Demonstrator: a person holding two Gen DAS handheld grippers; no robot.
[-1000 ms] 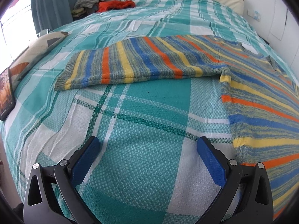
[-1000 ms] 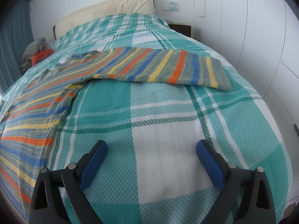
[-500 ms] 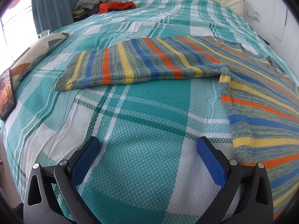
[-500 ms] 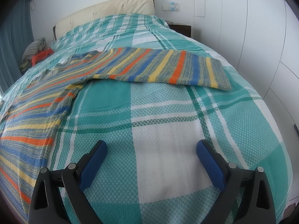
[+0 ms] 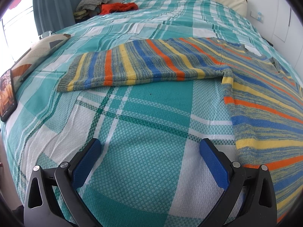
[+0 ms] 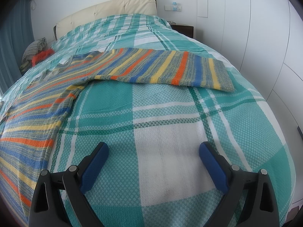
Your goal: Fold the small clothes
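A striped knit sweater (image 5: 265,98) in blue, orange, yellow and grey lies spread flat on the bed. In the left wrist view one sleeve (image 5: 132,68) stretches to the left, well ahead of my left gripper (image 5: 150,147), which is open and holds nothing over the bedspread. The sweater's body edge lies just right of its right finger. In the right wrist view the sweater body (image 6: 32,128) fills the left side and the other sleeve (image 6: 170,70) reaches right. My right gripper (image 6: 153,151) stands open over bare bedspread, below that sleeve.
The bed carries a teal and white plaid bedspread (image 5: 147,124) with a cream headboard (image 6: 106,13) behind. A pile of clothes, one orange (image 5: 117,7), sits at the far left corner. A patterned cushion (image 5: 37,51) and a phone (image 5: 6,92) lie at the left edge. White wardrobe doors (image 6: 265,37) stand to the right.
The left wrist view has shifted slightly, with the sleeve sitting a little lower in frame. The right gripper and the sweater have not moved.
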